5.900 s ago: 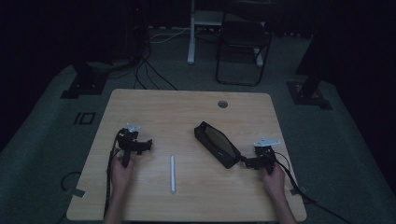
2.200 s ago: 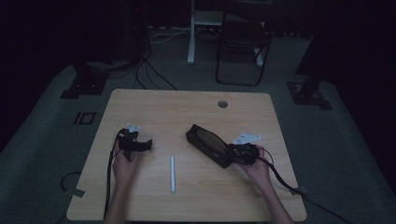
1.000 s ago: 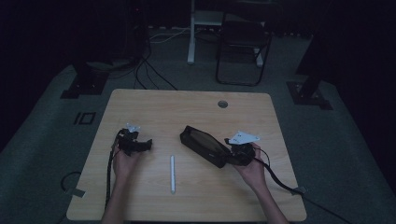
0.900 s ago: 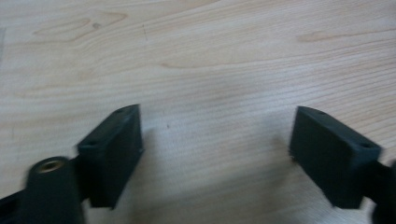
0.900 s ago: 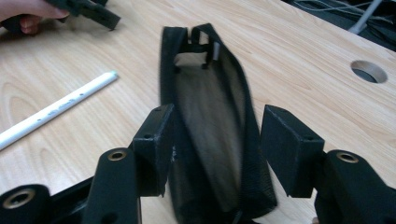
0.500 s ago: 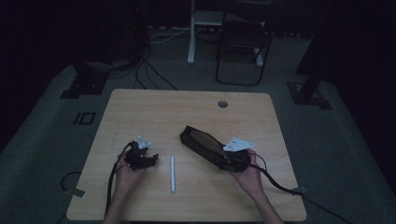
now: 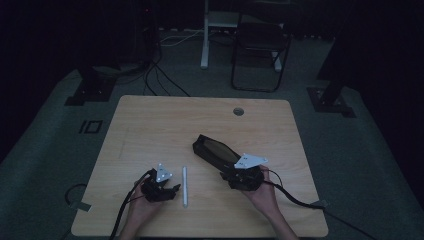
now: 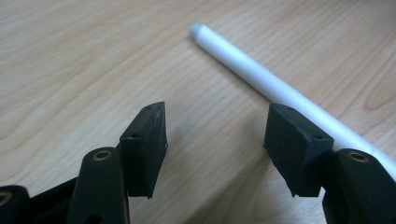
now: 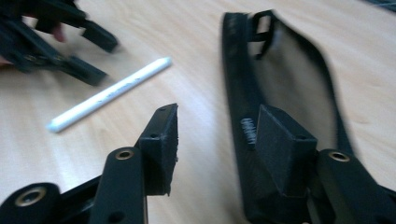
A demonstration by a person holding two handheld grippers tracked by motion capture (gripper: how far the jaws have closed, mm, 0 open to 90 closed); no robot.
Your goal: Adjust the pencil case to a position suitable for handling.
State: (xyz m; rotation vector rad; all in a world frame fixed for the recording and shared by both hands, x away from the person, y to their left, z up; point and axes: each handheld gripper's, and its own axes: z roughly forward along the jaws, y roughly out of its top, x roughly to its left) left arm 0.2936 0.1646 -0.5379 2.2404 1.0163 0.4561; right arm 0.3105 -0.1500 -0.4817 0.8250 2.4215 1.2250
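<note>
Your left tongs (image 8: 212,140) are spread apart w/ nothing between them, low over the counter (image 7: 150,125), right jaw just beside the white pen (image 8: 261,79) lying near-middle. Your right tongs (image 9: 215,144) are also apart, one jaw in the black case (image 7: 215,152), the other outside its wall, not clamped afaict.

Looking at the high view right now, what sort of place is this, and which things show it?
Probably a dim lab or studio set up for recording. A lone wooden table stands on grey carpet, cables trail across the floor by dark stand bases, and a folding chair sits behind.
</note>
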